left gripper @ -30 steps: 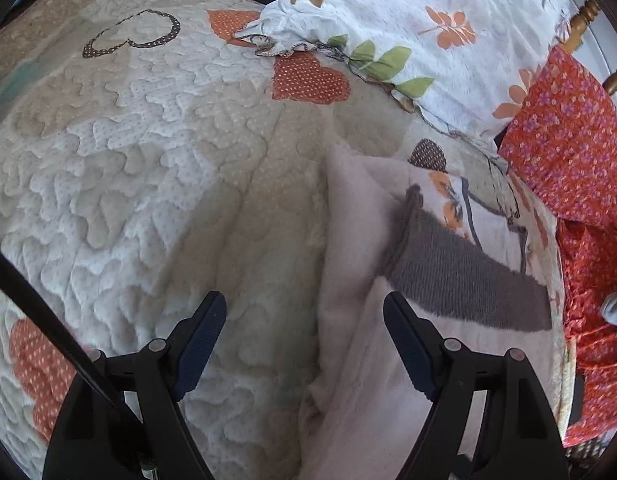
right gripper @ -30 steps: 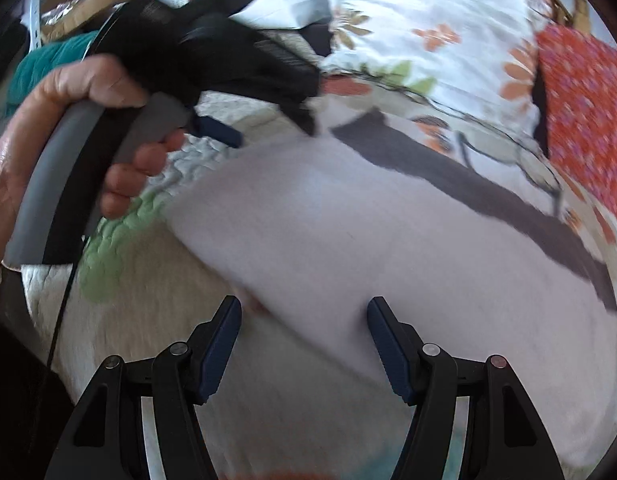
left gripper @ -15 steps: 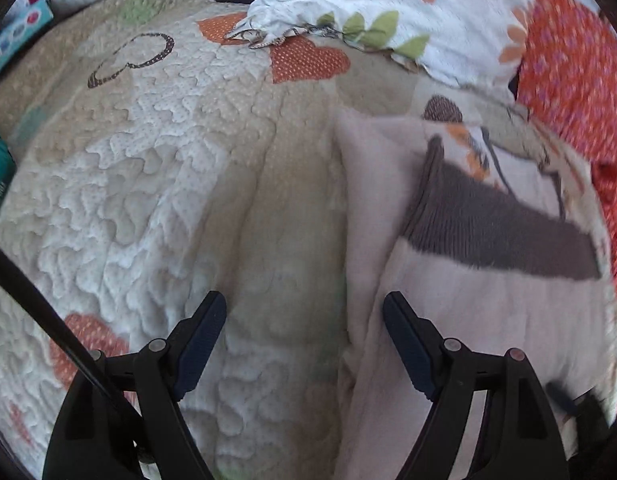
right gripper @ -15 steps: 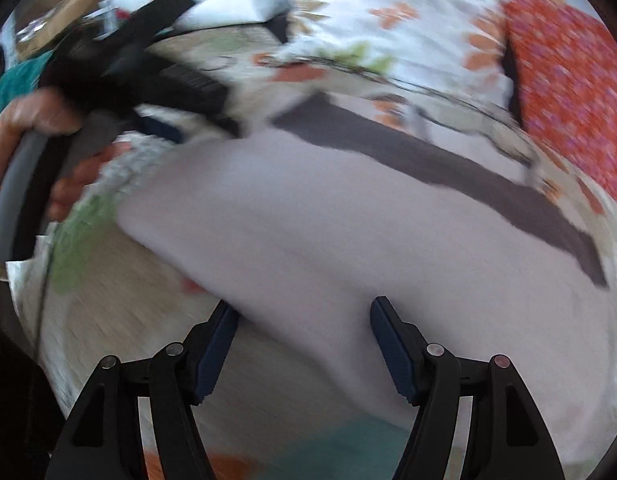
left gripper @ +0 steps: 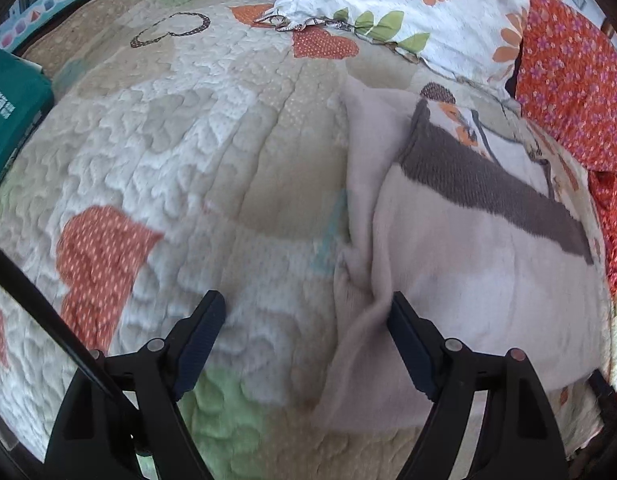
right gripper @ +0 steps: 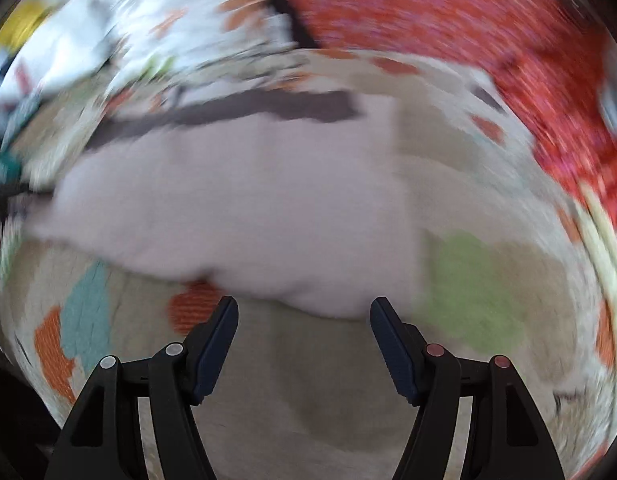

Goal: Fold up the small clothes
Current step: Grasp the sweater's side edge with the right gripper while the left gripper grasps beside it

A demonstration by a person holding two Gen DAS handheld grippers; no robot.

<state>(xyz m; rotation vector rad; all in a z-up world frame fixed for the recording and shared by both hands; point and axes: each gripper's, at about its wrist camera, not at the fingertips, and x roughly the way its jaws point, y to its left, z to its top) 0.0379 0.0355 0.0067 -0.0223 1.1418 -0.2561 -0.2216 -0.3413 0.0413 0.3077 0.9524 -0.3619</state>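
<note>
A pale pink garment [left gripper: 480, 280] with a grey band [left gripper: 488, 184] lay on the right part of the quilted bedspread [left gripper: 180, 152], a floral pillow [left gripper: 408, 0] beyond it at the far side and red flowered cloth [left gripper: 568, 92] to the right. The left tool [left gripper: 304, 316] hovered with its fingers spread, the garment's rumpled left edge just inside the right finger, not pinched. The right tool [right gripper: 304, 312] stood spread too over the garment's near edge [right gripper: 308, 300], holding nothing; that view was badly blurred.

Quilted bed [left gripper: 196, 128], floral pillow [left gripper: 408, 4], apparently daylight.
</note>
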